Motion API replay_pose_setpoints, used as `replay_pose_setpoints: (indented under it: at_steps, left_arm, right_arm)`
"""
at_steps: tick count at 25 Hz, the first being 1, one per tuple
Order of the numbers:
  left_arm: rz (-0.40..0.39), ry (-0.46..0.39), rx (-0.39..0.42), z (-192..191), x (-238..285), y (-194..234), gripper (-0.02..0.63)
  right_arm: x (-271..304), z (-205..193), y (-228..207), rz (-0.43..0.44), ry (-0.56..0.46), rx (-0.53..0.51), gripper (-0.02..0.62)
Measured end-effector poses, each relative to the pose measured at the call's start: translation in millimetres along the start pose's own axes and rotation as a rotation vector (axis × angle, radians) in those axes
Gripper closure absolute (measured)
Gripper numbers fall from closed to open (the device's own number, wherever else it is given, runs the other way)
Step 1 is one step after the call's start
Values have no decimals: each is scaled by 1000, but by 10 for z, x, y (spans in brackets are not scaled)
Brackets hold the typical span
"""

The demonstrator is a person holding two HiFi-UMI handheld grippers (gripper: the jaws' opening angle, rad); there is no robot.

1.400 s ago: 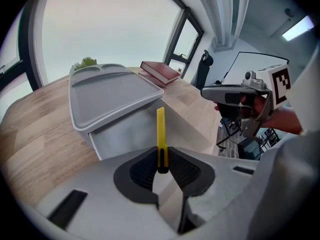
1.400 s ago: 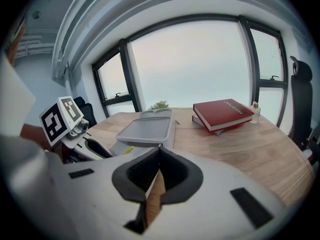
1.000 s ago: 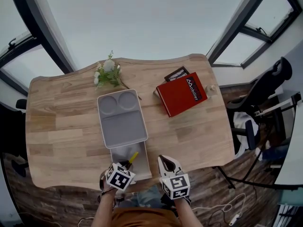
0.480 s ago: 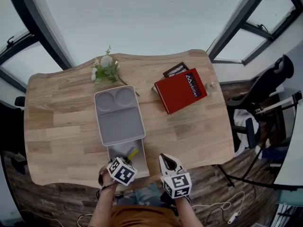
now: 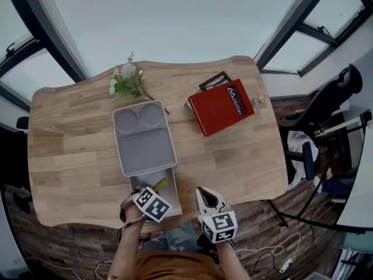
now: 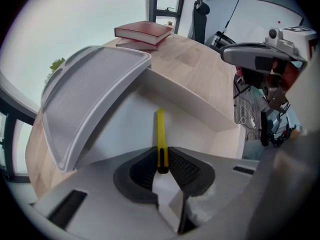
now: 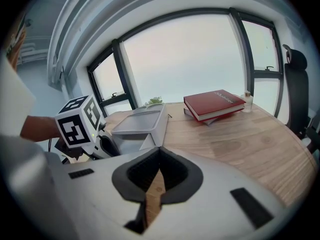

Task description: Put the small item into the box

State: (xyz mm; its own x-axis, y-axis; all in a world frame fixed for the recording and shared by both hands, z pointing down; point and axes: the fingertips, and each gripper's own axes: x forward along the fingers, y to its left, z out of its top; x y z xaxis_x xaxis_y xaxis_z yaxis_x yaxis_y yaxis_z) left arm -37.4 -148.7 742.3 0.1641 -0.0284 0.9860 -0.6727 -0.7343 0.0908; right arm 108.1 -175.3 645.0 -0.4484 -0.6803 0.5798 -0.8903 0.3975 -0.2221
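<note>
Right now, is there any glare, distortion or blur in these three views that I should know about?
Head view: fisheye bows the table edges, the window is washed out white, wood evenly lit. Left gripper view: dark rounded corners, the yellow item in the left hand-held gripper is sharp. Right gripper view: same vignette, bright blown-out window, red book crisp.

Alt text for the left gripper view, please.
The left gripper holds a yellow stick in its shut jaws, pointing into an open white box partly covered by a grey tray. Red books lie beyond on the wooden table.
</note>
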Motion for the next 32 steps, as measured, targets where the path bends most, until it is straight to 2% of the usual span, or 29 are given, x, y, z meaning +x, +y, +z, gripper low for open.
replay_pose_setpoints:
  at_steps: [5,10,15,20,28,32]
  left_arm:
    - [1,14,26,8,16,-9,535]
    - [1,-25,40,52,-3,-29,531]
    - [-28,-60,14,56,-34,-45,508]
    - [-69,-140,-45,47,-100,-71,505]
    - [-62,-416,-130,257,-451,46,508]
    - [-119,-649,-277,403,-863,148,538]
  right_arm:
    - [-46,-23,-52,-13,1,4,591]
    - [-87,22,-158,-36,-9,3,591]
    - [-94,72,-180,-44,-17,0,591]
    - [-94,121,-81,-37,-30,-9,591]
    - [-130,238,71,-21,-58,-29,591]
    - [-166,382,181,-12,-95,-33,592]
